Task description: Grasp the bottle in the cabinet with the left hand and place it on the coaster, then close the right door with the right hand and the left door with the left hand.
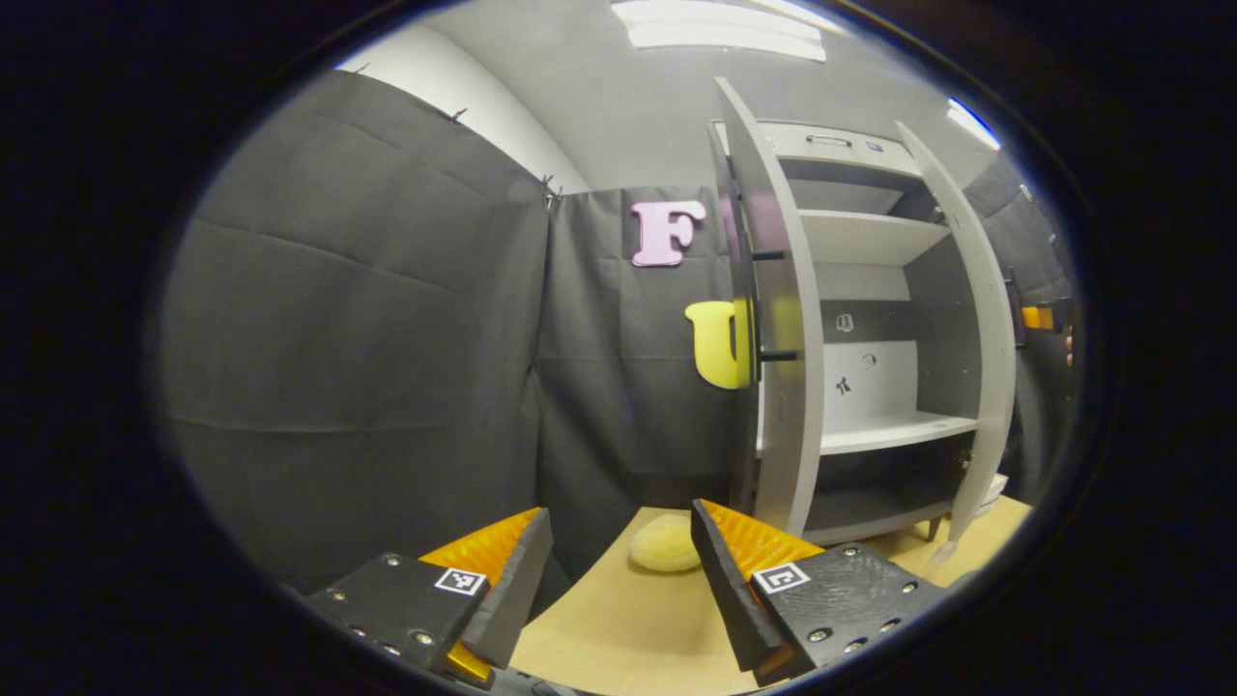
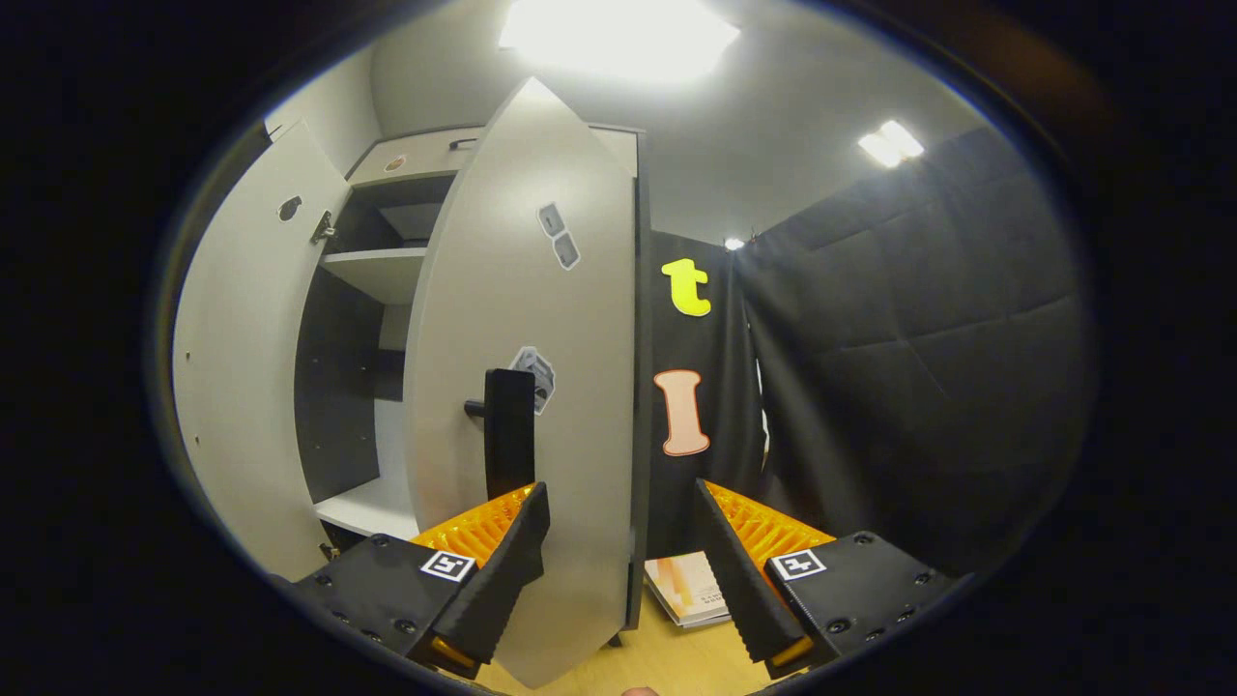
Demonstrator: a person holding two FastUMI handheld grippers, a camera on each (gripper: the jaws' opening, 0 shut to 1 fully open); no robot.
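A: L gripper (image 1: 618, 570)?
B: Fingers spread, nothing between them, over the table (image 1: 628, 628). Cabinet (image 1: 860, 329) ahead-right, both doors ajar.
A: Bottle? Coaster?
B: Bottle: can't spot it. Pale round coaster (image 1: 665, 543) on table, just beyond the tips.
A: R gripper (image 2: 623, 551)?
B: Released too, right door (image 2: 522, 387) edge between its fingers, handle (image 2: 508, 430) near; contact can't tell. Booklet (image 2: 688, 588) below.

No words, brands or numbers can be read here. The stickers (image 2: 559, 235) on the right cabinet door (image 2: 522, 319) are too small and blurred to make out, and so are the small marks (image 1: 845, 323) on the cabinet's back wall. The booklet (image 2: 688, 590) lying on the table (image 2: 667, 657) shows no print that can be read.
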